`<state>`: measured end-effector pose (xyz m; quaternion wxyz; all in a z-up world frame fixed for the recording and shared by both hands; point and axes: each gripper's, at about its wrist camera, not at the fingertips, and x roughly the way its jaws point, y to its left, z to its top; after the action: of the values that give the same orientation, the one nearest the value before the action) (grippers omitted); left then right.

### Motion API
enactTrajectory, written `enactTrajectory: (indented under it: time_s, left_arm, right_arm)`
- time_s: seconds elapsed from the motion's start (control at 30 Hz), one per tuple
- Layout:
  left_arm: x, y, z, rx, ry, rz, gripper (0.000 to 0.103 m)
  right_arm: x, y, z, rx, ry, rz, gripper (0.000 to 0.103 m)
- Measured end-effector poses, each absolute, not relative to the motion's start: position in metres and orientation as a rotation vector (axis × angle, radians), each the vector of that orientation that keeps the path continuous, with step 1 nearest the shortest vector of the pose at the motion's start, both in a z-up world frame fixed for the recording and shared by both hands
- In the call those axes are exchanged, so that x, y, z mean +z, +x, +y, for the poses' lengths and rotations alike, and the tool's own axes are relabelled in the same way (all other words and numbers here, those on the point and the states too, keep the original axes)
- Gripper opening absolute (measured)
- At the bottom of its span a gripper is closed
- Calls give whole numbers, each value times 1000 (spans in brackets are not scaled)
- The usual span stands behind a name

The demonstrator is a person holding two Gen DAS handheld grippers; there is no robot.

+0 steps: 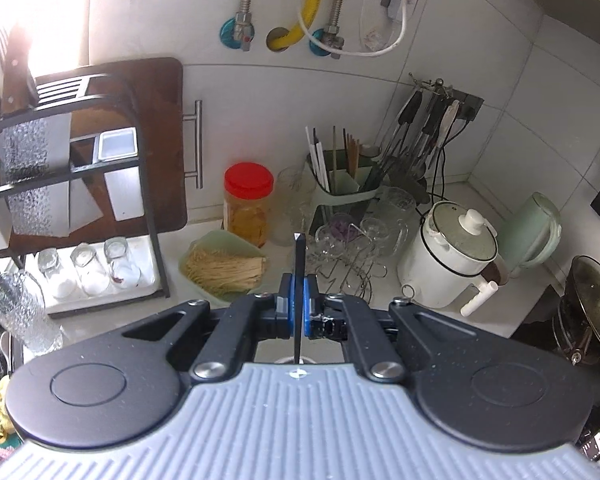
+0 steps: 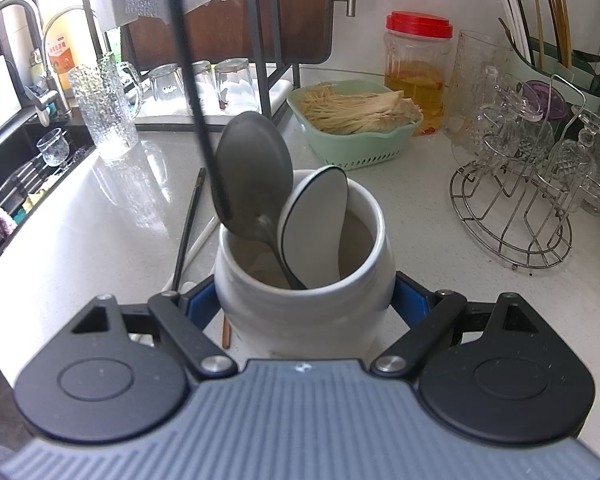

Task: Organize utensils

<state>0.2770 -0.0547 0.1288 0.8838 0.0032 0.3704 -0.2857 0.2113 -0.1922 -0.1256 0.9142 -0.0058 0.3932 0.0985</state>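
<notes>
My right gripper (image 2: 306, 300) is shut on a white ceramic crock (image 2: 300, 312), one blue pad on each side of its body. In the crock stand a grey metal spoon (image 2: 254, 172) and a white spoon with a dark rim (image 2: 316, 220), bowls up. My left gripper (image 1: 298, 280) is shut on a black chopstick (image 1: 299, 256) that points up between its pads. In the right wrist view that chopstick (image 2: 192, 92) hangs down from above, its tip at the crock's left rim in front of the metal spoon. A black chopstick (image 2: 188, 228), a white chopstick (image 2: 202, 240) and a wooden chopstick (image 2: 226, 332) lie on the counter left of the crock.
At the back stand a green basket of noodles (image 2: 356, 136), a red-lidded jar (image 2: 416, 64), a wire rack of glasses (image 2: 516, 208) and a green holder of chopsticks (image 1: 340, 184). A white cooker (image 1: 448, 260) is at the right, and a sink (image 2: 16, 176) and a glass mug (image 2: 108, 112) at the left.
</notes>
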Motion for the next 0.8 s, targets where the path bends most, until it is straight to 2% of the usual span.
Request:
enactTrajectory:
  time_s: [0.3,0.8]
  left_arm:
    - [103,287,-77,-624,55,828,5]
    - [59,325,-101,-668,131,1075,5]
  right_arm:
    - [-126,211,-192,205,-12,809,91]
    - [-127,212,-192,214,-12,801,91]
